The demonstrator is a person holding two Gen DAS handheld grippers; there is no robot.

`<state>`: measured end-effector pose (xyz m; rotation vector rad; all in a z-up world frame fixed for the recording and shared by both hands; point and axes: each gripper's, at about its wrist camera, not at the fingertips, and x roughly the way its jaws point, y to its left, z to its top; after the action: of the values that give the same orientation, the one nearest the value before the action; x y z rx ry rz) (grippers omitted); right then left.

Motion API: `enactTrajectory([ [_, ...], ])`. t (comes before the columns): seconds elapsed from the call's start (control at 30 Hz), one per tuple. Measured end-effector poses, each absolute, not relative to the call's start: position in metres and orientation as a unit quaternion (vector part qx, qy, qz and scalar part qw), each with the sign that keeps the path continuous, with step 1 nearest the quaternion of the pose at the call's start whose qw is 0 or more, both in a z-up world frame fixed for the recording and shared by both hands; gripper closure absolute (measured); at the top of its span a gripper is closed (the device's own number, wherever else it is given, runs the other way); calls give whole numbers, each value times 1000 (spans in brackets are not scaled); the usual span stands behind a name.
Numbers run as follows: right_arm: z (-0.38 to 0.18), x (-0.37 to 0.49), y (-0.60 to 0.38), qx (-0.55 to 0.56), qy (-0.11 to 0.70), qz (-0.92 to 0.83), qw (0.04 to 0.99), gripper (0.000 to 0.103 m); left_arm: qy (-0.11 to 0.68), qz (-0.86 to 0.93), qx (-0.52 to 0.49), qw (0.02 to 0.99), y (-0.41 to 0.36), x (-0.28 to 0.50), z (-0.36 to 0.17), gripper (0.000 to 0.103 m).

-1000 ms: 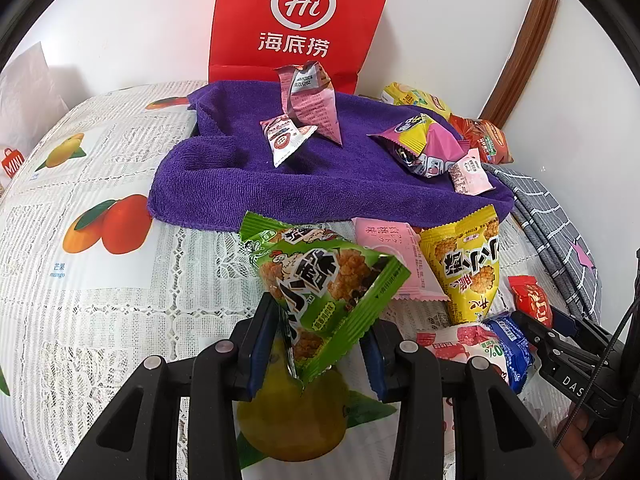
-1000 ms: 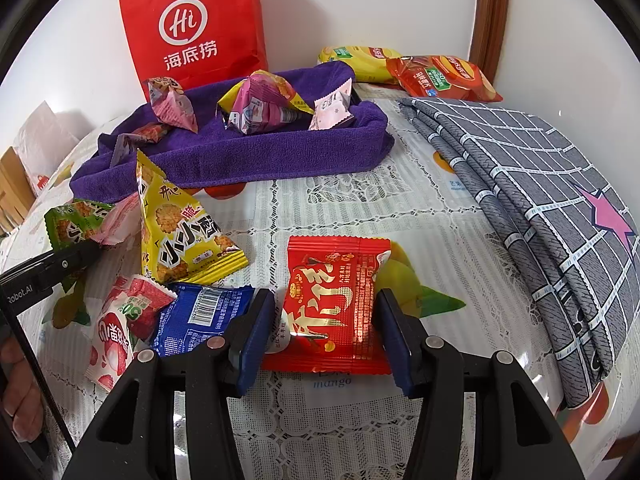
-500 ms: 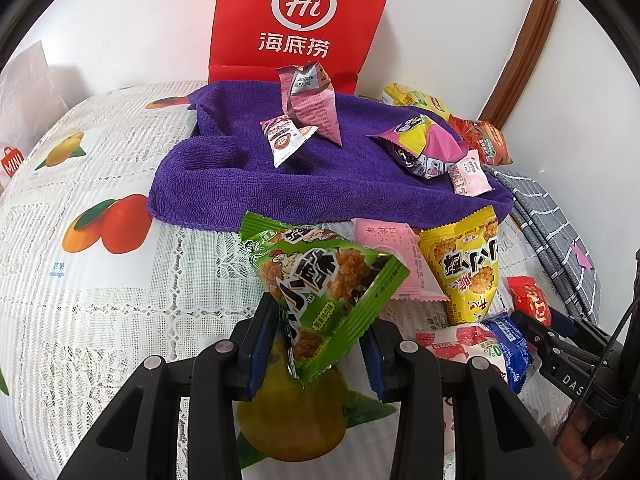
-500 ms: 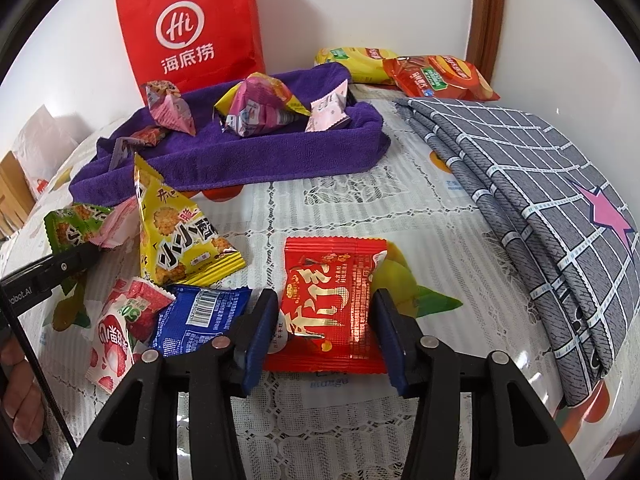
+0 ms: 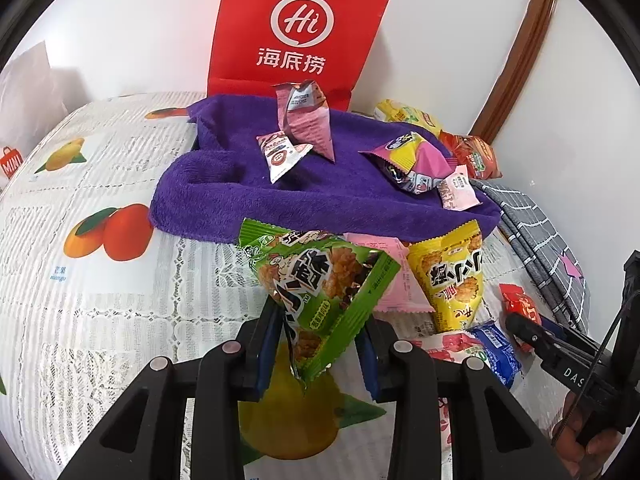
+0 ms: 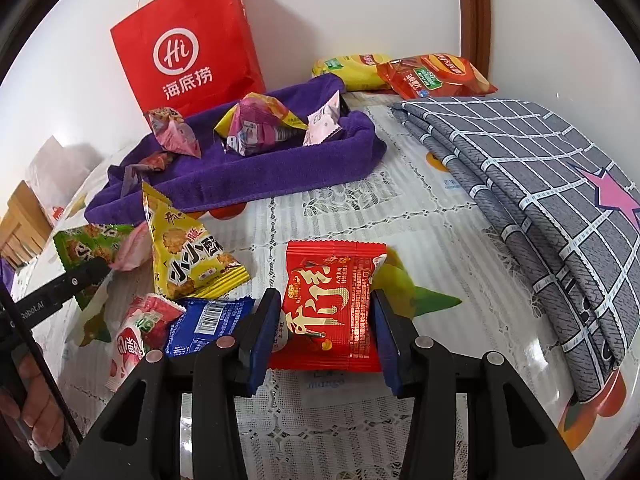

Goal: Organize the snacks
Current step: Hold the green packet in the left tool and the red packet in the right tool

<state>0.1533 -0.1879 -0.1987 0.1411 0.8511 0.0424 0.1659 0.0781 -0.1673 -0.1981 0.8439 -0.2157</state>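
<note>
Green snack packet (image 5: 320,280) hiding left claw (image 5: 320,344) pads, tablecloth (image 5: 120,320) partly covered

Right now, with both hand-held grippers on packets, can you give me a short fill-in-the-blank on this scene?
1. The left hand-held gripper holds a ____ packet.
2. The right hand-held gripper is shut on a ____ packet.
3. Several snacks lie on the ____ towel.
4. Behind the towel stands a red ____.

Missing: green; red; purple; bag

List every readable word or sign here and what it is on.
"Hi 海底捞": red paper bag.
"小小酥": green snack packet and yellow snack packet.
"MINI": small red bag print.
"mango": tablecloth.
"DAS": right gripper.
Other packet print is too small.
</note>
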Motion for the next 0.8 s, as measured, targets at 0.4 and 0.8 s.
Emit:
enactTrajectory([
  [0.4,-195,147,-198,93,393,27,914,58,412,-104,-97,900,79,167,-168,70],
  [0.8,-193,146,-198,97,387,33,916,58,413,-105,-102,899,79,168,-169,70],
])
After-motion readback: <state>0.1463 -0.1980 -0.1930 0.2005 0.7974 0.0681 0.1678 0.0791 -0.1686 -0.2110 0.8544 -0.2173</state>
